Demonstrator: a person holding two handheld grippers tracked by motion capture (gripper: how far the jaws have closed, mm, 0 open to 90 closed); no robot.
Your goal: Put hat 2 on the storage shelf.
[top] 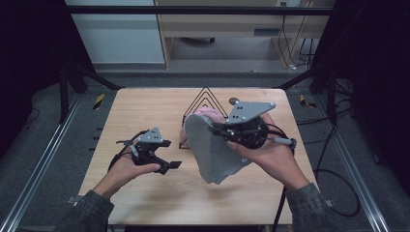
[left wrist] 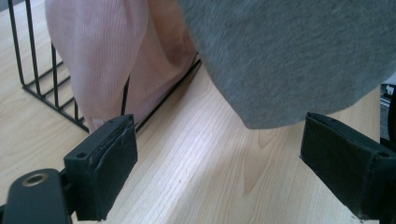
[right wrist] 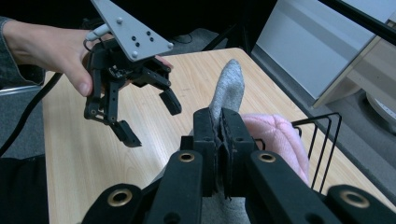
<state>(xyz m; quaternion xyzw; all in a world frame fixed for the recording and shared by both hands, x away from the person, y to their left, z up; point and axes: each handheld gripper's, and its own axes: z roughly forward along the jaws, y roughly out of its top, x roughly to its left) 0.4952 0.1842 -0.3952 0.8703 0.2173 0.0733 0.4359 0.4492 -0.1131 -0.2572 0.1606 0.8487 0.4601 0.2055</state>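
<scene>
A grey cloth [top: 212, 154] hangs above the table, and my right gripper [top: 213, 127] is shut on its upper edge. In the right gripper view the two jaws [right wrist: 219, 128] press together on the grey cloth [right wrist: 229, 86]. A pink ribbed cloth [top: 209, 114] lies behind it on a black wire rack [top: 205, 99]. My left gripper [top: 170, 154] stands open, left of the hanging cloth and apart from it, with nothing between its jaws. In the left gripper view the open gripper [left wrist: 224, 172] faces the grey cloth [left wrist: 299, 60] and the pink cloth [left wrist: 107, 60] in the rack [left wrist: 42, 79].
The wooden table [top: 145, 111] has bare wood to the left and along the front. A small dark round object [top: 233, 101] sits near the far edge. Metal frame rails run along both sides of the table. Cables trail off the right edge.
</scene>
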